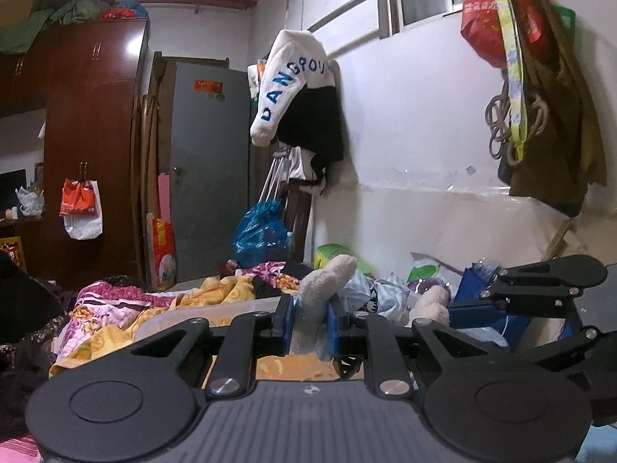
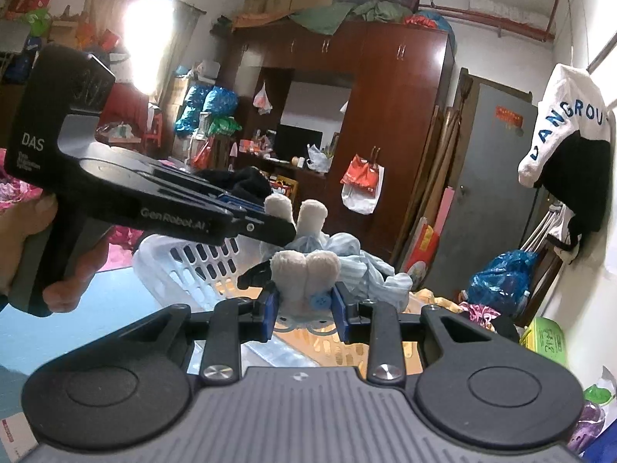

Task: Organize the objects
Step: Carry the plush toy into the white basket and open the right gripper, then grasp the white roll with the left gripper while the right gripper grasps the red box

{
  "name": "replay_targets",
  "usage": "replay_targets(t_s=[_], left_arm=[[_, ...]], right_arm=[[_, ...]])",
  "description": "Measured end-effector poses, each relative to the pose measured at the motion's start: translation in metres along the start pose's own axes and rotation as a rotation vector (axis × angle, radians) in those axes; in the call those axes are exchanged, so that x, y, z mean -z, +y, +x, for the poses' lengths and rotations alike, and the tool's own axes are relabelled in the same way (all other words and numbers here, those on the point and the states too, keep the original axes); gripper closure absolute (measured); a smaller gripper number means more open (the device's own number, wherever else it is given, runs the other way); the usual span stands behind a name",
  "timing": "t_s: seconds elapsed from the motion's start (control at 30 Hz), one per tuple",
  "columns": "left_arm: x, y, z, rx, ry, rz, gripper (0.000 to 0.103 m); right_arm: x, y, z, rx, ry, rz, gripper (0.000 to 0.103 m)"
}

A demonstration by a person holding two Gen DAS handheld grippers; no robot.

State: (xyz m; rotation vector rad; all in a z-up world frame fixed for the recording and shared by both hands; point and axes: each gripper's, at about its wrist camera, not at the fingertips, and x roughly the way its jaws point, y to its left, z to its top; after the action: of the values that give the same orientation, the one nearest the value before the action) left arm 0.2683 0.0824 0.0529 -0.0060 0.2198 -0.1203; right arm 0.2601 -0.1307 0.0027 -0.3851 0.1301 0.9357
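Observation:
A cream plush toy (image 1: 327,277) in pale blue striped clothes hangs between both grippers. My left gripper (image 1: 308,320) is shut on one long fuzzy limb that sticks up between its blue pads. My right gripper (image 2: 305,305) is shut on the plush toy (image 2: 304,270) at its two rounded feet, just above a blue button. In the right wrist view a hand holds the left gripper (image 2: 275,223) at the upper left, its tips at the toy's other limbs. A white slotted laundry basket (image 2: 181,262) sits just below and behind the toy.
Flowered bedding (image 1: 115,308) lies left of the basket rim (image 1: 216,310). A blue plastic bag (image 1: 262,231), a grey door (image 1: 208,169) and a dark red wardrobe (image 2: 401,115) stand behind. Clothes hang on the right wall (image 1: 293,88). A green pack (image 2: 543,335) lies at the right.

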Motion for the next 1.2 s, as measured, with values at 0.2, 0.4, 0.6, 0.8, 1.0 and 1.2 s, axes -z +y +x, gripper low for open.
replay_targets(t_s=[0.2,0.4,0.6,0.8,1.0,1.2], left_arm=[[0.001,0.002,0.014,-0.042,0.048,0.007,0.076],[0.009,0.000,0.001,-0.102,0.038,0.029,0.046],[-0.001,-0.001,-0.035,-0.074,-0.053,0.010,0.004],[-0.003,-0.007,-0.070,-0.110,-0.075,-0.020,0.004],[0.055,-0.042,-0.138,-0.101,-0.057,0.007,0.004],[0.118,-0.043,-0.169,-0.083,-0.013,-0.123,0.004]], right_arm=[[-0.005,-0.004,0.008,0.017,0.040,-0.010,0.056],[-0.010,-0.009,-0.023,0.069,-0.030,0.042,0.009],[-0.009,-0.006,-0.072,0.120,-0.086,0.071,0.000],[0.002,-0.014,-0.109,0.114,-0.095,0.171,0.000],[0.045,-0.005,-0.147,0.154,-0.045,0.293,0.000],[0.099,0.012,-0.166,0.203,-0.042,0.401,0.000]])
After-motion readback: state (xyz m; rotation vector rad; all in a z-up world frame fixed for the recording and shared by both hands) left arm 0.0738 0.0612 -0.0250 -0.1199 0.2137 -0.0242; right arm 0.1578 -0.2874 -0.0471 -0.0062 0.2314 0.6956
